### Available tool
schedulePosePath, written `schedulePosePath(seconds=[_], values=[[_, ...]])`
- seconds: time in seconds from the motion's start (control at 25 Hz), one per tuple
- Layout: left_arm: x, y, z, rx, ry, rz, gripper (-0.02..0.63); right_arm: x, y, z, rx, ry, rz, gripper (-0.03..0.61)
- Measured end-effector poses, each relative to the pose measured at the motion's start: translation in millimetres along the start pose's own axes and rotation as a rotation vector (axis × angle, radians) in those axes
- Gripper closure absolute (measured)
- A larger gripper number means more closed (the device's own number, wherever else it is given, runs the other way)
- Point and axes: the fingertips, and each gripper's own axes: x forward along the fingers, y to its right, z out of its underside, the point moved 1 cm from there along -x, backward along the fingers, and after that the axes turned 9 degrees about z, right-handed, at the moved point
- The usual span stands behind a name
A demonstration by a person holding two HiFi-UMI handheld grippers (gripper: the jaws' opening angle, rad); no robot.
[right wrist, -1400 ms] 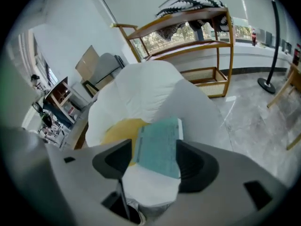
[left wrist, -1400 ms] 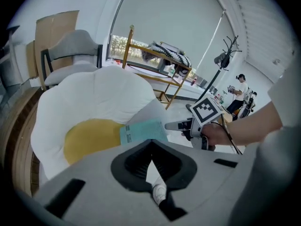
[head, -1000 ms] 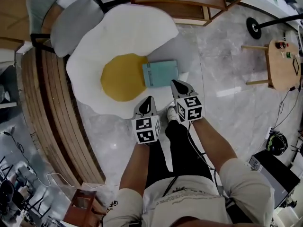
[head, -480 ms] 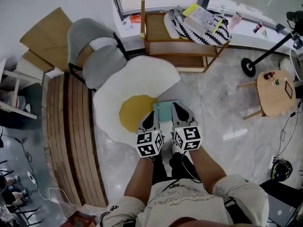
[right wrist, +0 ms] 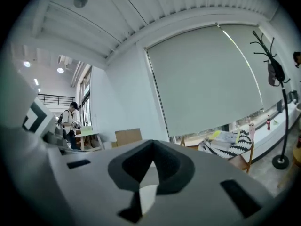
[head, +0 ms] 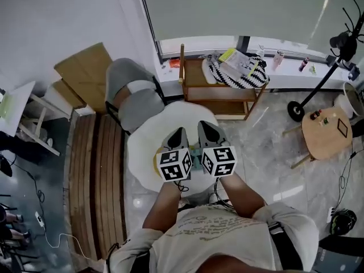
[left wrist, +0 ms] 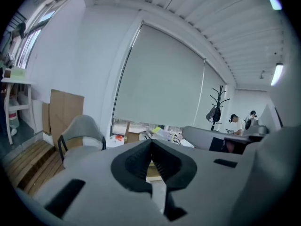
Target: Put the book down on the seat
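Head view shows the teal book [head: 196,161] lying on the white egg-shaped seat [head: 142,149], mostly hidden beneath the left gripper [head: 180,131] and right gripper [head: 203,125], both closed on nothing; it seems close to the seat's near right edge, so a careless knock could tip it onto the floor [head: 267,169].

Left gripper [left wrist: 151,141], jaws together, faces a grey chair [left wrist: 81,128] and blind [left wrist: 162,79].
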Motion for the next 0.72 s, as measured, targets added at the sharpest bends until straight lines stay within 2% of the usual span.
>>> schedulePosePath(seconds=[0.16,0.28,0.44,0.72], values=[[-11.2,11.7,-61.1,0.090,0.098,-0.004,0.600,-6.4,-15.3,-54.3,-0.006,0.103,-0.045,0.552],[-17.3,20.3,-88.0,0.160,0.145,-0.013,0.600,-10.8,-17.3,-78.6,-0.003,0.150,-0.050,0.552],[-18.6,18.1,-105.0,0.182,0.176,-0.021,0.600,-1.3,-18.3,-90.6,-0.023,0.162,-0.040,0.553],[-6.8,9.6,-110.9,0.190,0.184,-0.021,0.600,11.1,-8.1,-92.6,-0.004,0.163,-0.024,0.554]])
